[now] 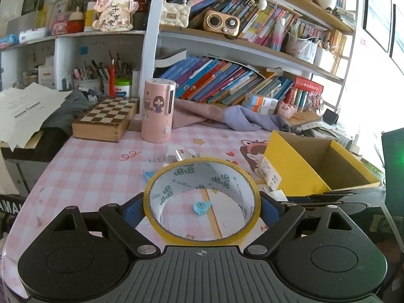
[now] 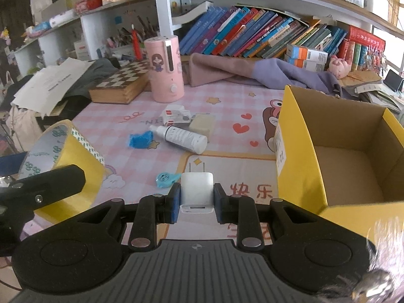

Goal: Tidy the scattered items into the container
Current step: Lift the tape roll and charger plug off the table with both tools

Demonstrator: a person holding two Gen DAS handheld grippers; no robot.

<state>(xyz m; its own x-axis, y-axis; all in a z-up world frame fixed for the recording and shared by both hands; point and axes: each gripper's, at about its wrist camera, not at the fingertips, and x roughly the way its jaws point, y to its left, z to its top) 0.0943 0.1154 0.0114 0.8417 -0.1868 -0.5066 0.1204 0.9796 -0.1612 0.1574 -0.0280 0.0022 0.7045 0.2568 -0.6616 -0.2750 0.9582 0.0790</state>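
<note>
Charger held upright in right gripper, prongs pointing up.

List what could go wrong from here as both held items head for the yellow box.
The left tongs grip the wide tape roll only at its rim, so it could tilt and slip out. The charger in the right tongs must clear the yellow box wall. Both hands are close together and could collide.
</note>
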